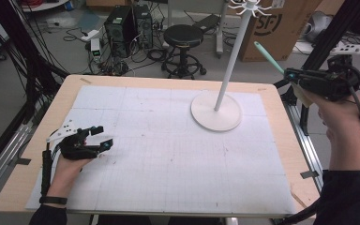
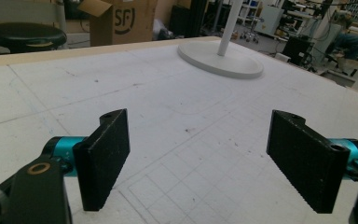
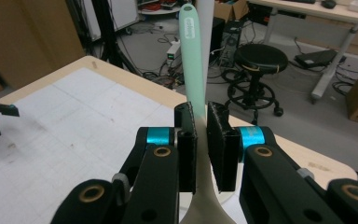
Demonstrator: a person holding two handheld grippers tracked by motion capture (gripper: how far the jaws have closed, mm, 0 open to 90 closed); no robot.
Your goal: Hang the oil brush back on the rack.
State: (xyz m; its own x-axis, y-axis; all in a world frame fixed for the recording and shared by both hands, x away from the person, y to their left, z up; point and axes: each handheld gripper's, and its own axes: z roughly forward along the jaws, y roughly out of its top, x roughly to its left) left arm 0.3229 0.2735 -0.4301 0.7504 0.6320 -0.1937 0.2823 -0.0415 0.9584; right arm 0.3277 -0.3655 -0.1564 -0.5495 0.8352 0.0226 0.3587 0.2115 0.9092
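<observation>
My right gripper (image 1: 288,74) is raised past the table's right edge, shut on a utensil with a mint-green handle (image 1: 268,57). The handle points up and left towards the white stand's pole (image 1: 232,61). In the right gripper view the jaws (image 3: 200,121) clamp the utensil's neck, the green handle (image 3: 192,60) rises beyond them and a cream part runs below. The stand's round base (image 1: 215,111) sits on the white mat, with hooks at its top. At the mat's left, my left gripper (image 1: 101,137) rests low and open, nothing between its pads (image 2: 105,149).
A white gridded mat (image 1: 168,154) covers the wooden table (image 1: 281,140). Beyond the far edge stand a black stool (image 1: 183,40), computer towers (image 1: 126,28), a cardboard box (image 1: 274,28) and floor cables. Black frame posts flank both sides.
</observation>
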